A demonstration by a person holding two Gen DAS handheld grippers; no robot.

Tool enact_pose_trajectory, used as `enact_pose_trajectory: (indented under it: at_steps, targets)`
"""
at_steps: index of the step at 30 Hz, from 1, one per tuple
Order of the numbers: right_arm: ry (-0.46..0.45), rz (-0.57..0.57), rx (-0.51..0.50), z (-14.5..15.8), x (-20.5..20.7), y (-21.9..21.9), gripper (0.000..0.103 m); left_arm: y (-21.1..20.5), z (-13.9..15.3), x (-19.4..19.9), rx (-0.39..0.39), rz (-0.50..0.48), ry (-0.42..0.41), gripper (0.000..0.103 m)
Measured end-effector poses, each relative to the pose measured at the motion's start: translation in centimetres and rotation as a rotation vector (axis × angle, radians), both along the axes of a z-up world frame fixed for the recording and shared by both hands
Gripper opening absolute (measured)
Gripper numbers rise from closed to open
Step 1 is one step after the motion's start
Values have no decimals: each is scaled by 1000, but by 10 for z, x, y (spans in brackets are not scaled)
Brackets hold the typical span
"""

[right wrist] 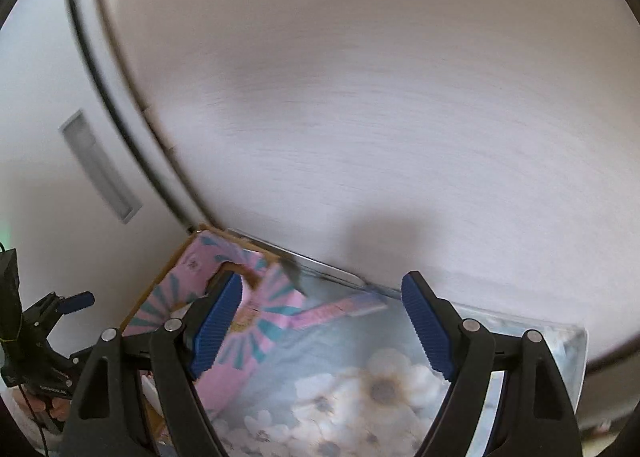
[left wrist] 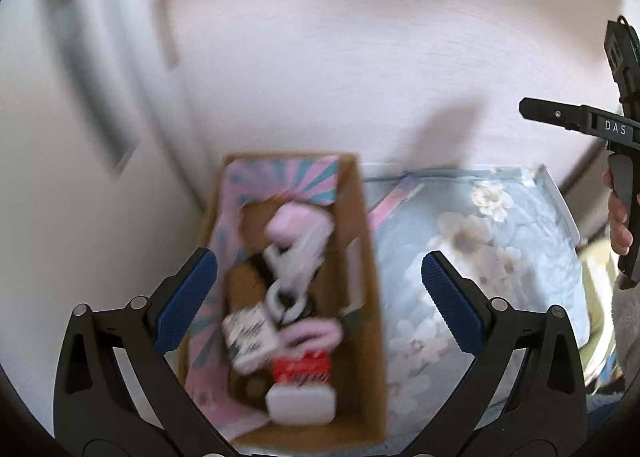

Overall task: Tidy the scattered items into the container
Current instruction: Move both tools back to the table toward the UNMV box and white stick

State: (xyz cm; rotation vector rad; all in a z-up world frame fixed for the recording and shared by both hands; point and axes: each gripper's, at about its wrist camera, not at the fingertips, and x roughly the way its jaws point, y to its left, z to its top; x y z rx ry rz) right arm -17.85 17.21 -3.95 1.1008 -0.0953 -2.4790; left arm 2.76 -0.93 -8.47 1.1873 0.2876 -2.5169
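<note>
Both empty and spread wide: left tool (left wrist: pixel 316 301) above the filled cardboard box (left wrist: pixel 360 217), right tool (right wrist: pixel 322 321) over the floral cloth (right wrist: pixel 360 389).

Cardboard box (left wrist: pixel 366 241): brown walls, flaps (right wrist: pixel 260 305) printed pink with teal sunburst rays. Inside: pink roll (left wrist: pixel 286 227), white-black patterned item (left wrist: pixel 294 277), red packet with white print (left wrist: pixel 302 367), plain white block (left wrist: pixel 301 403). Cloth (left wrist: pixel 492 257) beside box: pale blue-grey, white flower pattern. Gripper pads (right wrist: pixel 426 327): blue, ribbed; frames black. Wall (right wrist: pixel 360 77) off-white.
</note>
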Motion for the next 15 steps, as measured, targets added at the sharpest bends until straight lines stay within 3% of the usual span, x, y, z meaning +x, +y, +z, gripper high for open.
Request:
enact_pose_trajectory:
  at_steps: [8,15]
  targets:
    - [-31,-107,0,-12,16,57,79,52,-9,-98,-106,-341,-29,102]
    - [-74,-117,-15,-34,18,82,79,54,-53,-173,-10,-534,-143,102]
